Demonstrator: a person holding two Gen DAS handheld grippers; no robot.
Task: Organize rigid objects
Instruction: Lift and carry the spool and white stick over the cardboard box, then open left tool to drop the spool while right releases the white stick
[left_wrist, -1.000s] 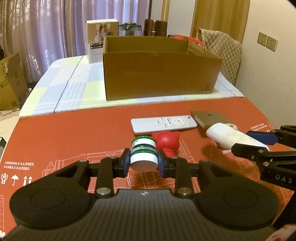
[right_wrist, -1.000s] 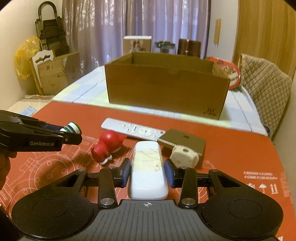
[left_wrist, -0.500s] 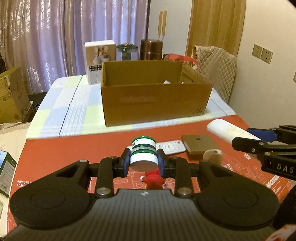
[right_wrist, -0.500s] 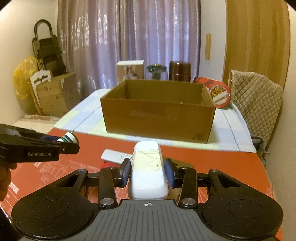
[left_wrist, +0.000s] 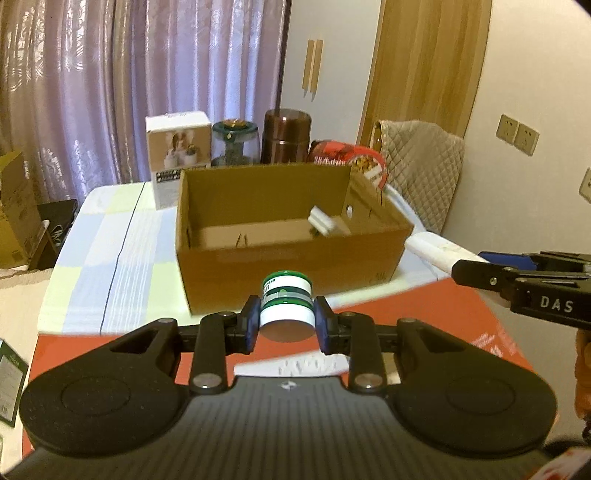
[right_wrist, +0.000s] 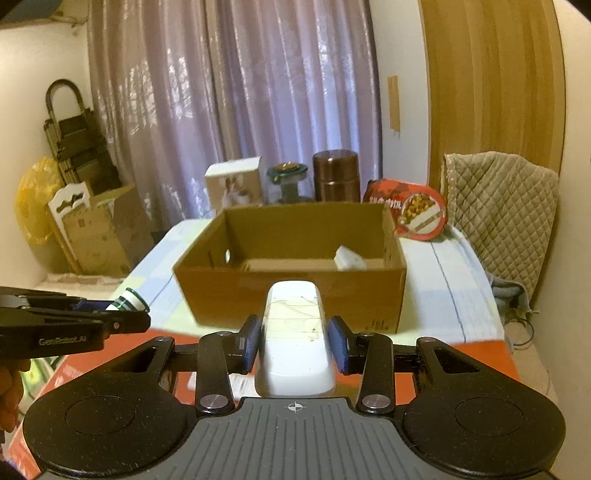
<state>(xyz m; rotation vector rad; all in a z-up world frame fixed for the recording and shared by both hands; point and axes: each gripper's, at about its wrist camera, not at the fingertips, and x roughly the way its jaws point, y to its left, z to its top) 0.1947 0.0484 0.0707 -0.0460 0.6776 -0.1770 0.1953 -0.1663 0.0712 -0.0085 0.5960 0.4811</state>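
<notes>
Far ahead of the claw hang long purple curtains (right_wrist: 236, 92) with soft light coming through. To the right of them is a white wall (left_wrist: 332, 55), then a tall brown wooden panel (right_wrist: 491, 81). A chair with a grey quilted cover (right_wrist: 506, 210) stands ahead and to the right, beside the desk (left_wrist: 107, 236) with its pale checked cloth. Two wall sockets (left_wrist: 517, 133) sit on the cream wall on the right. Ahead and to the left, a folded cart (right_wrist: 74, 133), a yellow bag (right_wrist: 33, 199) and a cardboard carton (right_wrist: 107, 232) stand by the wall.
</notes>
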